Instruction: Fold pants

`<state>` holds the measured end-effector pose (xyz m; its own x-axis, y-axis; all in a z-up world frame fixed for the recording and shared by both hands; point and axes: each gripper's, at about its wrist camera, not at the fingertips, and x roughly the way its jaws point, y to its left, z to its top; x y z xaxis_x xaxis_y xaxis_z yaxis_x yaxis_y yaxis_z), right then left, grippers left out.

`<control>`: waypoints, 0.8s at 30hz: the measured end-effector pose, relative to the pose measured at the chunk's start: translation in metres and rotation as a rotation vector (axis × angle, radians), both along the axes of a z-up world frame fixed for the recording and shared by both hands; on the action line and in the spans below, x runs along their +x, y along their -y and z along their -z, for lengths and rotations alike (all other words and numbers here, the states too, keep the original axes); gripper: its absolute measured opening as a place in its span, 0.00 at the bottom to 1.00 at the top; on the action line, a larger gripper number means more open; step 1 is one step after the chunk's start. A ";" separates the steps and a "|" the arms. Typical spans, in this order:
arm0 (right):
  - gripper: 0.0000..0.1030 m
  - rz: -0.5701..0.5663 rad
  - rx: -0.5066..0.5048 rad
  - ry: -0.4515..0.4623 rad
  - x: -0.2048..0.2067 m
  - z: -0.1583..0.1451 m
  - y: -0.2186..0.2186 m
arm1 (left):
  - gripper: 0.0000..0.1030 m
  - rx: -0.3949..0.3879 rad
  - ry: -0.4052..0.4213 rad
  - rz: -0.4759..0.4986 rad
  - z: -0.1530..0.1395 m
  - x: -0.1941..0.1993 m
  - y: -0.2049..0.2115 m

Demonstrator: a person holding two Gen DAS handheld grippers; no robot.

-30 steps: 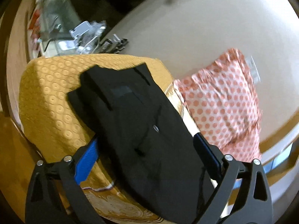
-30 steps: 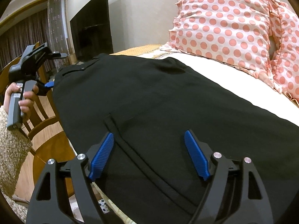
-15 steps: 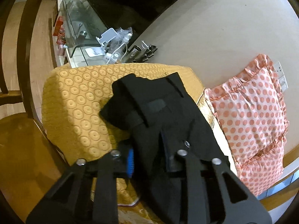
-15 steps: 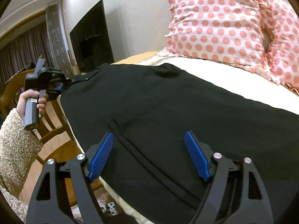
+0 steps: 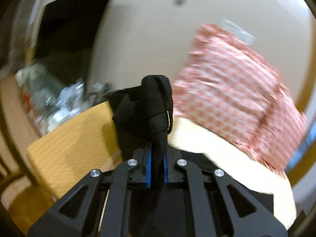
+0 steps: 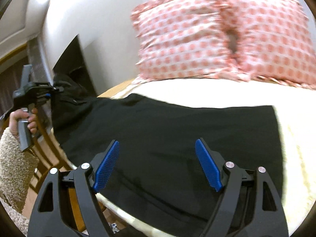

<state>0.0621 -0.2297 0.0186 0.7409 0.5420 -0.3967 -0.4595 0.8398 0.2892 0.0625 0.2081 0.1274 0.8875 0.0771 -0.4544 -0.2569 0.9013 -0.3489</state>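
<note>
Blurring softens both views, so the clutter at the left edge of the left wrist view cannot be made out. The left tool [image 5: 157, 169] is clamped narrow on a bunched end of the black pants [image 5: 150, 108], which hides most of its blue pads. In the right wrist view, the pants [image 6: 167, 138] spread across the cream bed [image 6: 292, 148] in mid frame, their lower edge cut off behind the right tool [image 6: 157, 165], whose jaws stand wide, gripping nothing. At far left, the left hand [image 6: 23, 122] grips its tool's handle upright. Dotted pillows [image 6: 187, 39] fill the upper right.
</note>
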 end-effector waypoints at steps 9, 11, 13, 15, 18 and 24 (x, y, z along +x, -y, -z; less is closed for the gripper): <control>0.78 0.288 0.099 -0.034 -0.012 0.013 0.101 | 0.08 0.172 0.104 0.559 -0.034 0.018 0.221; 0.78 0.336 0.104 -0.037 -0.017 0.016 0.115 | 0.08 0.206 0.098 0.686 -0.019 0.011 0.269; 0.78 0.385 0.113 -0.051 -0.021 0.022 0.131 | 0.07 0.248 0.044 0.824 0.009 0.004 0.315; 0.78 0.417 0.124 -0.069 -0.024 0.028 0.142 | 0.07 0.276 -0.061 0.929 0.047 0.000 0.348; 0.78 0.443 0.124 -0.084 -0.026 0.033 0.154 | 0.07 0.320 -0.086 0.942 0.072 -0.008 0.358; 0.78 0.440 0.134 -0.087 -0.021 0.036 0.154 | 0.07 0.294 0.012 0.883 0.033 -0.013 0.335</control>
